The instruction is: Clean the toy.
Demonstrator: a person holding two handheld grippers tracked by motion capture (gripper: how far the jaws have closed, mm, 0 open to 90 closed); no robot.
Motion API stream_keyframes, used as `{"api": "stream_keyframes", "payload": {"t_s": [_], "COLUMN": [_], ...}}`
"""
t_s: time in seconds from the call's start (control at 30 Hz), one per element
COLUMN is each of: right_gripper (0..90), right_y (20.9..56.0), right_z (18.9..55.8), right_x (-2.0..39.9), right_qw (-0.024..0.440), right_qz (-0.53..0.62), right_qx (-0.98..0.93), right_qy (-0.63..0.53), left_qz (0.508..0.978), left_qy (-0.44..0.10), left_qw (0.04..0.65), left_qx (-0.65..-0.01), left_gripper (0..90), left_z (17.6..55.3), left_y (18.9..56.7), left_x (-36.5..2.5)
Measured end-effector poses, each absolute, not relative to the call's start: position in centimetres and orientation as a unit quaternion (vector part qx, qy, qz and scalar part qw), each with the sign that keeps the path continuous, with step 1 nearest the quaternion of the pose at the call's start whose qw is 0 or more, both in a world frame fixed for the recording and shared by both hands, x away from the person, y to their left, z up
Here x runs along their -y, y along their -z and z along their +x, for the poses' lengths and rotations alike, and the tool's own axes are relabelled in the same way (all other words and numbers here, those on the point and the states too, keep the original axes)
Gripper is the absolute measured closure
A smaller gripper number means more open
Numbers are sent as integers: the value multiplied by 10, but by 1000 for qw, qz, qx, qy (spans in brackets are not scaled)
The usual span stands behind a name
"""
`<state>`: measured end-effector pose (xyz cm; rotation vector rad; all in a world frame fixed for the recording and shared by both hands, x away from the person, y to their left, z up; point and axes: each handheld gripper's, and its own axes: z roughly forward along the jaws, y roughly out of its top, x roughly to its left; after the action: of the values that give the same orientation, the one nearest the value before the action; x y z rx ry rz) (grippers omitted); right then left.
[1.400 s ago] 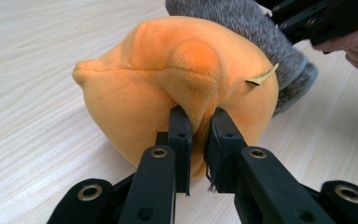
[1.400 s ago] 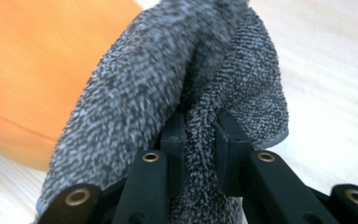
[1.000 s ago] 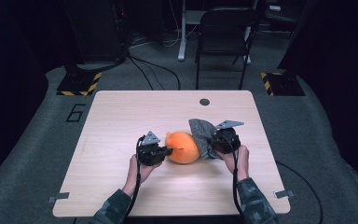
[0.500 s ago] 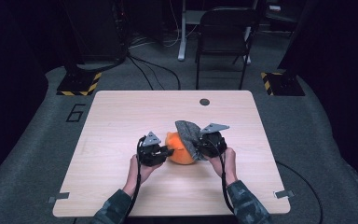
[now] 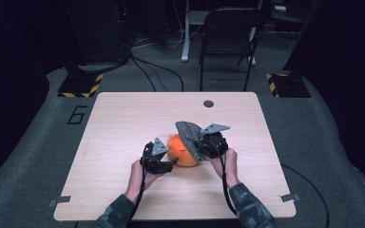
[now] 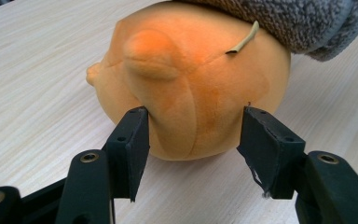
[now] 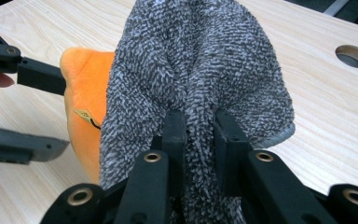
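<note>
The left gripper [image 6: 193, 140] stands about half open, its jaws having just been opening; the orange plush toy [image 6: 186, 88] sits between them, with the left pad at or just beside the toy's flank and the right pad slightly clear of it, so it no longer squeezes the toy. The right gripper [image 7: 200, 126] is clenched on a fold of the grey terry cloth [image 7: 196, 60], the fabric pinched tight between its two pads and draped over the top of the toy. In the high view the plush toy [image 5: 183, 153] rests on the wooden table [image 5: 123, 118] near its middle, toward the person's side, between the left gripper [image 5: 168, 164] and the right gripper [image 5: 200, 151], with the grey cloth [image 5: 188, 130] lying over its far upper side. The left gripper view alone shows a rounded bump and a small nub on the toy's orange surface and a thin pale tag sticking out under the cloth's edge. The right gripper view shows the cloth's looped weave, the other gripper's open jaws at the toy's far side, and a round hole [image 7: 353, 56] in the tabletop. The high view adds a chair [image 5: 230, 33] beyond the table.
</note>
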<state>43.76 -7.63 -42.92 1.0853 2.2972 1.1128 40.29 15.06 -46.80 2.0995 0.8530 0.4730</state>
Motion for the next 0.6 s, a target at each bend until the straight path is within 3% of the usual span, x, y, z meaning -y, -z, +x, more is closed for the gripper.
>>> {"api": "stream_keyframes", "payload": {"t_s": [0.1,0.27,0.33,0.6], "right_gripper": [766,766,766,765], "right_y": [429,429,428,411], "right_z": [437,436,435,421], "right_x": [73,73,74,78], "right_qw": [185,186,188,193], "right_qz": [382,384,382,375], "right_qx": [-815,-812,-810,-799], "right_qy": [-395,-399,-403,-429], "left_qz": [834,828,822,796], "left_qy": [-189,-196,-199,-154], "left_qw": [392,397,401,446], "left_qx": [-340,-344,-352,-379], "left_gripper": [473,731,786,823], "left_z": [403,405,405,409], "left_y": [471,476,475,463], "left_x": [-149,-146,-147,-159]}}
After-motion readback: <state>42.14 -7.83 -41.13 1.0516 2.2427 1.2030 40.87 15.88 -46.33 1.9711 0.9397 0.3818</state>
